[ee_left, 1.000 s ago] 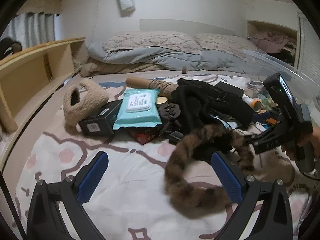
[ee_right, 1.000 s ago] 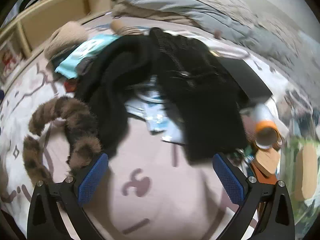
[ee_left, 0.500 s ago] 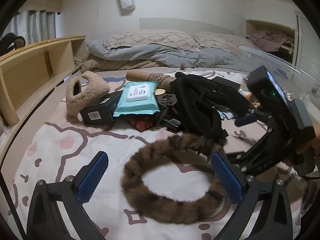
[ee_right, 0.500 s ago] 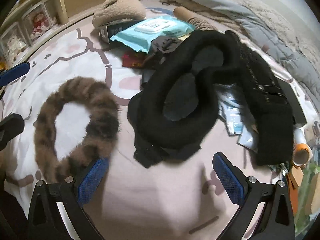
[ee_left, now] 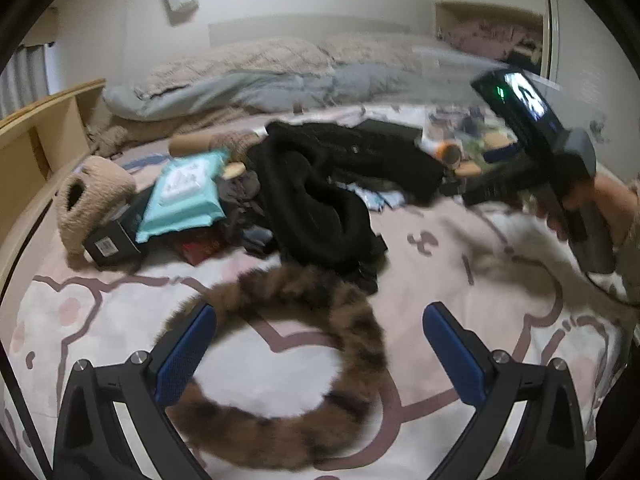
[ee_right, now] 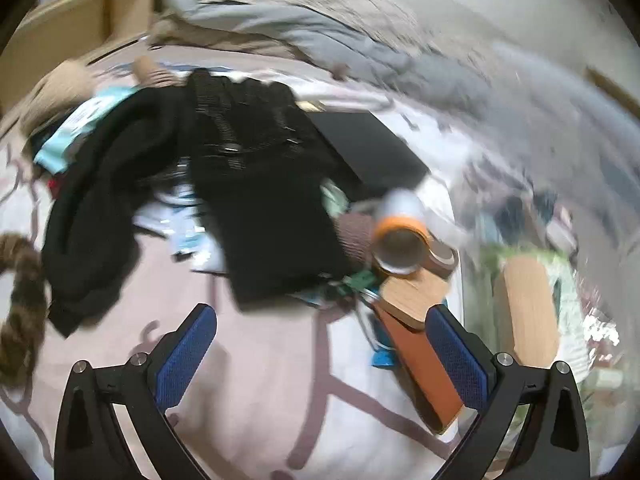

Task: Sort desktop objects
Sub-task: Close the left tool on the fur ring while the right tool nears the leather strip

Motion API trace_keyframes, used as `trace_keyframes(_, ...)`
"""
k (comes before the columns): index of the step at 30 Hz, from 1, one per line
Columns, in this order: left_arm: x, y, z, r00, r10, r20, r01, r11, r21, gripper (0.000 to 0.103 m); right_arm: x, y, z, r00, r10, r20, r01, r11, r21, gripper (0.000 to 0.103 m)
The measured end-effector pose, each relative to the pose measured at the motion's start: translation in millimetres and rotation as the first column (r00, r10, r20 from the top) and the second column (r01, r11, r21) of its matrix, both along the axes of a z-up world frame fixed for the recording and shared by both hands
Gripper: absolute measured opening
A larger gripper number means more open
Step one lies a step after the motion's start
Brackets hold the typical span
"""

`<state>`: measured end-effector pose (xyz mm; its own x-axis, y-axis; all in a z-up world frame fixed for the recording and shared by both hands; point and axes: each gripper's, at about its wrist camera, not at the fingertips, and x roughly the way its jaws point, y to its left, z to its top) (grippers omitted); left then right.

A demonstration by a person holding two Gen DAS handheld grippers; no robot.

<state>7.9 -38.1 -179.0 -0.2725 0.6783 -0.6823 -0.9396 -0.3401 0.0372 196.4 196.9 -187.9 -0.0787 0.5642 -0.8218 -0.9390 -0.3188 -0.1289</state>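
your left claw (ee_left: 319,354) gaped wide over the brown striped furry loop (ee_left: 288,368), so closing on it looked next.

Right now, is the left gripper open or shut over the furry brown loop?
Open. The left gripper has its blue pads spread wide, and the furry brown loop lies flat on the blanket, ungripped.

soft, even indoor light, fairly dim, with faint shadows. both fisheye views bend strongly at their dark round edges. motion blur smears the right wrist view most; the furry brown ring (ee_left: 288,360) looks smudged, the blue fingers (ee_right: 184,360) sharp.
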Motion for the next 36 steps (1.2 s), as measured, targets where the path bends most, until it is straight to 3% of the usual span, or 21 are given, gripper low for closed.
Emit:
trace_keyframes(6, 1.8, 9.5, -15.6, 1.0, -0.016, -0.011, 0.015, 0.997, -0.076, 0.103, 22.5, 22.3, -20.0, 0.991, -0.078, -0.106, 0.066, 0.992, -0.109, 0.103)
trace_keyframes(13, -6.3, 12.8, -35.2, 1.0, 0.002, 0.028, 0.002, 0.985, -0.17, 0.103, 18.4, 32.2, -32.5, 0.997, -0.074, -0.027, 0.072, 0.993, -0.094, 0.103)
trace_keyframes(25, -44.0, -2.5, -41.4, 0.982, 0.174, 0.067, -0.16, 0.971, -0.179, 0.103, 11.0, -1.5, -30.1, 0.997, -0.047, -0.056, 0.042, 0.996, -0.074, 0.103)
trace_keyframes(31, -56.0, -15.0, -36.1, 0.97, 0.232, 0.074, -0.219, 0.963, -0.158, 0.103, 1.1, -20.3, -29.6, 0.991, 0.006, -0.132, -0.022, 0.993, -0.118, 0.103)
trace_keyframes(34, -60.0, -19.3, -33.3, 0.964, 0.256, 0.079, -0.243, 0.959, -0.148, 0.103, -4.3, -27.1, -35.7, 0.98, 0.028, -0.199, -0.067, 0.979, -0.191, 0.103)
trace_keyframes(36, -62.3, -24.5, -31.3, 0.961, 0.263, 0.091, -0.25, 0.959, -0.136, 0.103, -6.9, -31.7, -34.8, 0.982, 0.045, -0.183, -0.077, 0.981, -0.177, 0.103)
